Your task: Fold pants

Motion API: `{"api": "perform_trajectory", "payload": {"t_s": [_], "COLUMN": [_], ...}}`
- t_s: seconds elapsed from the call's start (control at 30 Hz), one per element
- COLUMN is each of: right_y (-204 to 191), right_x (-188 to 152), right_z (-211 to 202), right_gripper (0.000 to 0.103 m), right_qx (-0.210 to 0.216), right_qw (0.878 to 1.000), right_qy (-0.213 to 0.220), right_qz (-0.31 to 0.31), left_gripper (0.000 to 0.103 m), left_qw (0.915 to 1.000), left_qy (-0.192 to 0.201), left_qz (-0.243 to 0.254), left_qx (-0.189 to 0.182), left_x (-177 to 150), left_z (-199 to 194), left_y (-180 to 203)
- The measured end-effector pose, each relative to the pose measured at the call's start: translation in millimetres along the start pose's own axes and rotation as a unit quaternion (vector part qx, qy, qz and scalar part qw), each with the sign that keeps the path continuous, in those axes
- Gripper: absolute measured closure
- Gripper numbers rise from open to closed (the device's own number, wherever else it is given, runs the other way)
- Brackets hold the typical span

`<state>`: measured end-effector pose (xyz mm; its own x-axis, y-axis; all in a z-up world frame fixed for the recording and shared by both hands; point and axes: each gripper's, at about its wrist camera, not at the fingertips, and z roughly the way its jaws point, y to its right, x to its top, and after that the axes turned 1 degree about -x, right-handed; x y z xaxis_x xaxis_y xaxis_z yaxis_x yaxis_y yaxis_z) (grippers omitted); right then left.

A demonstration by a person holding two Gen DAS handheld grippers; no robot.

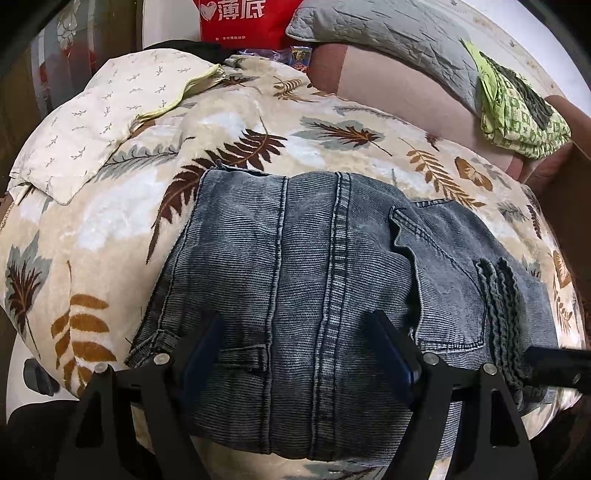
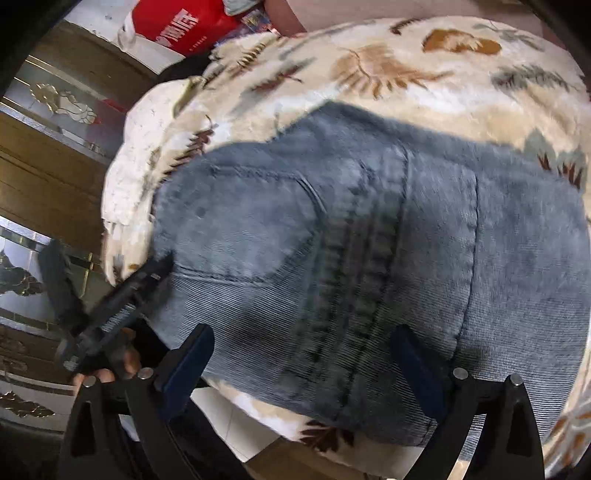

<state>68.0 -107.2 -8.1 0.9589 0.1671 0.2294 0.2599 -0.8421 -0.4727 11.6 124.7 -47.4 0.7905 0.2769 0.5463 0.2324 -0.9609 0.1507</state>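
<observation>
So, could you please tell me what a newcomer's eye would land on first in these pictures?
The folded grey-blue jeans fill the middle of both views, lying on a cream blanket printed with brown and grey leaves. The open left hand-held gripper hangs right over their near edge. Further back, a red bag with white lettering and a bright green patterned cloth stand out.
</observation>
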Motion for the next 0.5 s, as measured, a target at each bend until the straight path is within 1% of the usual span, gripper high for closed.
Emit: {"api": "perform_trajectory", "payload": {"t_s": [0.07,0.13,0.23,0.3,0.4,0.43,0.5], "right_y": [-8,-13,-21,-25,-31,-29,-22], "right_x": [8,17,36,53,92,108,125], "right_z": [-8,-13,-7,-1,17,26,39], "right_gripper": [0.005,0.005,0.005,0.005,0.005,0.005,0.005], "right_qx": [-0.010,-0.009,-0.001,0.013,0.018,0.030,0.056], "right_qw": [1.000,1.000,1.000,1.000,1.000,0.999,0.998], "right_qy": [0.012,0.023,0.024,0.021,0.020,0.019,0.011], "right_qz": [-0.010,-0.005,-0.006,-0.009,-0.002,0.008,0.038], "left_gripper": [0.023,0.023,0.023,0.023,0.023,0.023,0.022], "left_qw": [1.0000,0.9999,0.9999,0.9998,0.9999,0.9999,0.9999], "left_qy": [0.002,0.003,0.002,0.002,0.002,0.002,0.003], "left_qz": [-0.003,-0.001,-0.004,-0.006,-0.005,-0.004,-0.001], "left_qx": [-0.008,-0.011,-0.015,-0.017,-0.016,-0.016,-0.017], "left_x": [-1,-2,-2,-2,-2,-2,-2], "left_z": [-1,-2,-3,-3,-3,-3,-2], "left_y": [-3,-4,-5,-6,-5,-6,-6]}}
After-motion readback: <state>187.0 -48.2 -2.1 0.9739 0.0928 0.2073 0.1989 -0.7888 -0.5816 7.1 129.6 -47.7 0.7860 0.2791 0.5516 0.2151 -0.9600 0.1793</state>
